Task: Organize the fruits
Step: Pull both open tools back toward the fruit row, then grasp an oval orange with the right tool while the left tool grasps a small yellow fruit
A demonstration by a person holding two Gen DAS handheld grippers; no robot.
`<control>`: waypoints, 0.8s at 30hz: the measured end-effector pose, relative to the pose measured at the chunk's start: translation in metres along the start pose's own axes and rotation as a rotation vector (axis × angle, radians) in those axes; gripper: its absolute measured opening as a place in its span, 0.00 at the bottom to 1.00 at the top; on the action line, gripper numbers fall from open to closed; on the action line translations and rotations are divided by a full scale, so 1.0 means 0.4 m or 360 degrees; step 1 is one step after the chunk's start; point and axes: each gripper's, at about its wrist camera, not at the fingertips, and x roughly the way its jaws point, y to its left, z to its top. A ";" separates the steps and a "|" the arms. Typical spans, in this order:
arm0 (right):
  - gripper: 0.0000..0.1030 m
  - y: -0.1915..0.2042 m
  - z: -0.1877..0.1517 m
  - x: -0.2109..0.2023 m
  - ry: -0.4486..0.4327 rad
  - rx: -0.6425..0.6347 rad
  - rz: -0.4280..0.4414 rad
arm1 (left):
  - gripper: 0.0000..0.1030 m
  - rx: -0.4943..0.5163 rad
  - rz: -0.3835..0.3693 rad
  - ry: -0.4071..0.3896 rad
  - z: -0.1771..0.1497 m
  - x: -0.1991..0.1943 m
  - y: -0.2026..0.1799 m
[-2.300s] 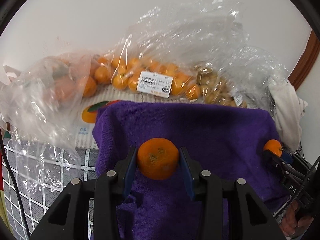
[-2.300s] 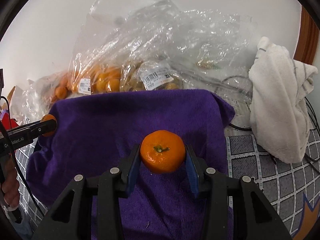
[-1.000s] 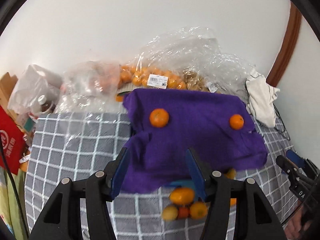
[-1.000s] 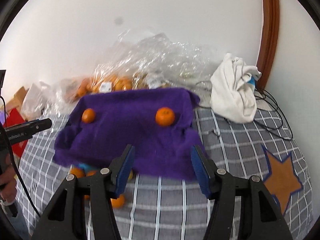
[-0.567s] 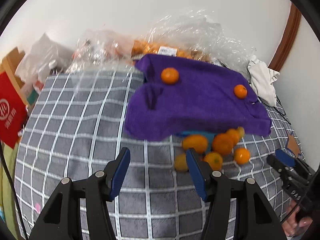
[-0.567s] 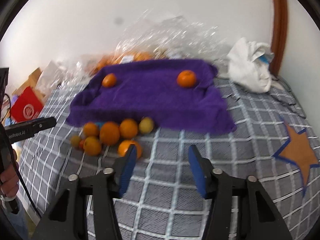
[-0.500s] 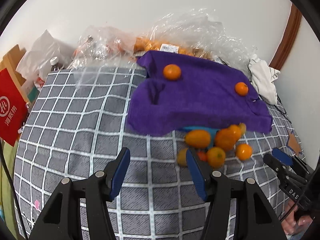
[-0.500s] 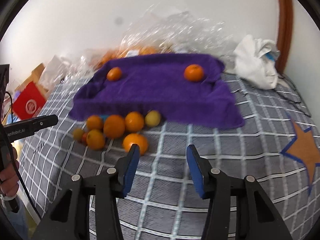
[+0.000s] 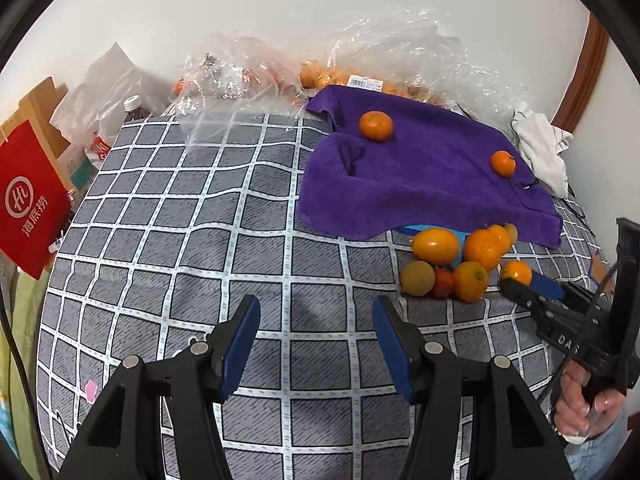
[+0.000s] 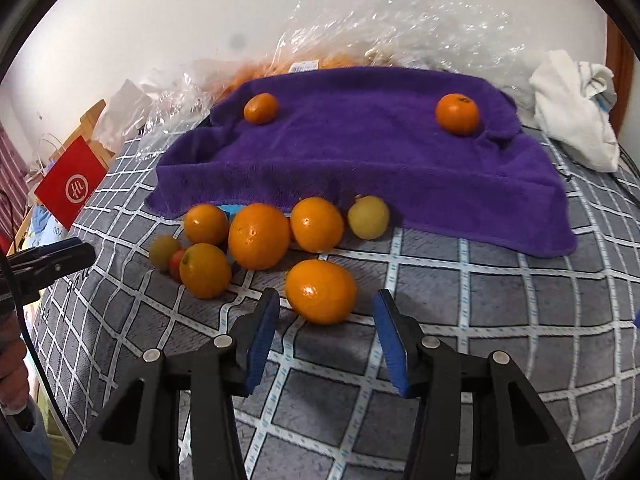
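A purple towel (image 10: pixel 360 152) lies on the grey checked cloth with two mandarins on it, one at the left (image 10: pixel 261 108) and one at the right (image 10: pixel 457 114). Several loose oranges and small fruits (image 10: pixel 259 236) lie in front of the towel's near edge. My right gripper (image 10: pixel 325 318) is open, its jaws on either side of the nearest orange (image 10: pixel 321 291), just short of it. My left gripper (image 9: pixel 316 326) is open and empty over bare cloth, left of the fruit pile (image 9: pixel 456 262). The right gripper also shows in the left wrist view (image 9: pixel 520 288).
Clear plastic bags of oranges (image 9: pixel 344 76) lie behind the towel by the wall. A white cloth (image 10: pixel 576 120) sits at the right. A red bag (image 9: pixel 28 200) and a bottle (image 9: pixel 134 106) stand off the left edge. A blue object (image 10: pixel 228 212) peeks from under the towel.
Both grippers let go of their mandarins on the towel, opened and pulled back. The right gripper has since come down close to the nearest loose orange.
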 end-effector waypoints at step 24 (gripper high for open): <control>0.35 -0.115 -0.129 -0.169 -0.0074 0.0155 -0.0203 | 0.28 -0.0037 -0.0402 0.0050 0.027 0.126 -0.125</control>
